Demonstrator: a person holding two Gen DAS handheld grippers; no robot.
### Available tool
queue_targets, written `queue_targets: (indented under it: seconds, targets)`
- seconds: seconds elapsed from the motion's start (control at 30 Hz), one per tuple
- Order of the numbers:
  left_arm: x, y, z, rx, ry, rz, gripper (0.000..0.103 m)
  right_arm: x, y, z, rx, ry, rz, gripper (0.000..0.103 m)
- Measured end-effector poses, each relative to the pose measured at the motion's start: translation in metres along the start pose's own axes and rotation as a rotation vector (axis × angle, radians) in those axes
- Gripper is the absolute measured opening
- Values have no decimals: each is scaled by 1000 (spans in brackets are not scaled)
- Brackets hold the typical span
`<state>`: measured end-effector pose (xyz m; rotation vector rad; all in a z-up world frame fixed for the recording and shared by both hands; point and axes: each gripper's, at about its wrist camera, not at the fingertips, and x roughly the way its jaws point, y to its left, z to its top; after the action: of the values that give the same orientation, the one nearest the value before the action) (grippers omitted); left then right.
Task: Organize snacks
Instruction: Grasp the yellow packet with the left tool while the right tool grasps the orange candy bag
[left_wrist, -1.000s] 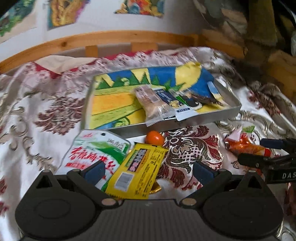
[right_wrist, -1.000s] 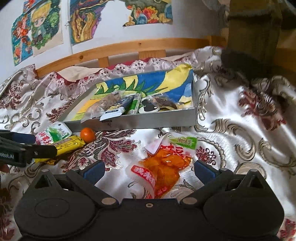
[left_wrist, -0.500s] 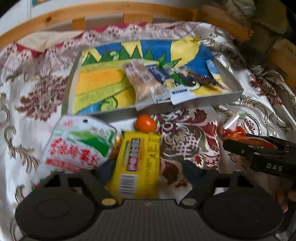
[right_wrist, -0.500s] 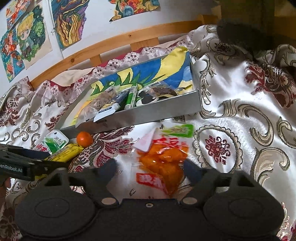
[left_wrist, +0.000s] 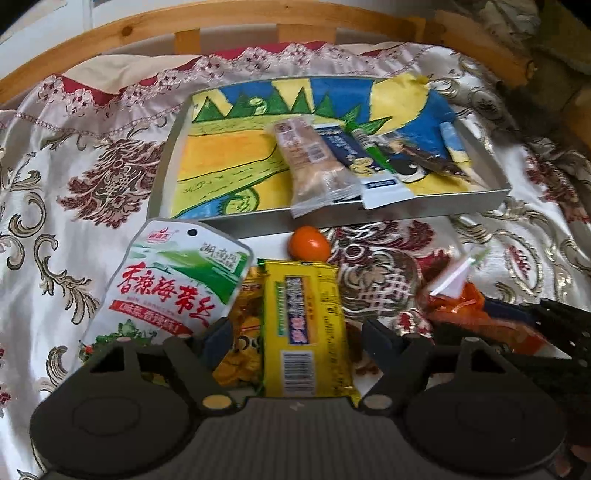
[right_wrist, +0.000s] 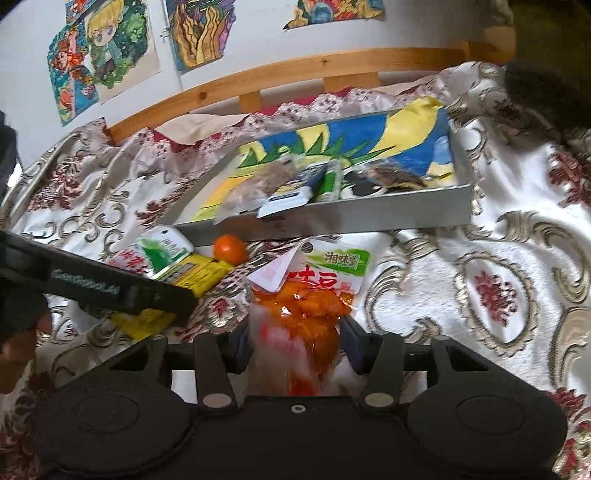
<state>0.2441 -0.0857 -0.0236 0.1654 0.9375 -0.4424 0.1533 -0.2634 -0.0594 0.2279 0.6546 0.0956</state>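
A grey tray (left_wrist: 406, 218) with a colourful liner holds several snack packets (left_wrist: 314, 158); it also shows in the right wrist view (right_wrist: 369, 221). My left gripper (left_wrist: 297, 336) is open, its fingers on either side of a yellow packet (left_wrist: 303, 317). A green and white pouch (left_wrist: 173, 284) lies to its left and an orange ball (left_wrist: 309, 244) beyond it. My right gripper (right_wrist: 295, 343) has narrowed around the orange snack pouch (right_wrist: 314, 295); whether the pads press it I cannot tell.
A patterned white and red cloth (left_wrist: 74, 184) covers the surface. A wooden rail (left_wrist: 221, 22) runs along the back. Drawings (right_wrist: 107, 55) hang on the wall. The left gripper's body (right_wrist: 92, 284) crosses the right wrist view at the left.
Both grippers have moved down and forward over their packets. The right gripper's fingers have come much closer together around the orange pouch. The left fingers have narrowed slightly around the yellow packet.
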Motion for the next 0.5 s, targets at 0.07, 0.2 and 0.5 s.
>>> queue_targets:
  seconds: [0.07, 0.2, 0.5]
  targets:
    - [4, 0, 1, 1, 16, -1, 81, 1, -1, 0, 13, -5, 11, 67]
    - [9, -6, -1, 26, 20, 19, 79, 3, -5, 0, 42, -4, 19, 75]
    - [-7, -13, -9, 12, 5, 88, 55, 0, 4, -1, 18, -14, 8, 49]
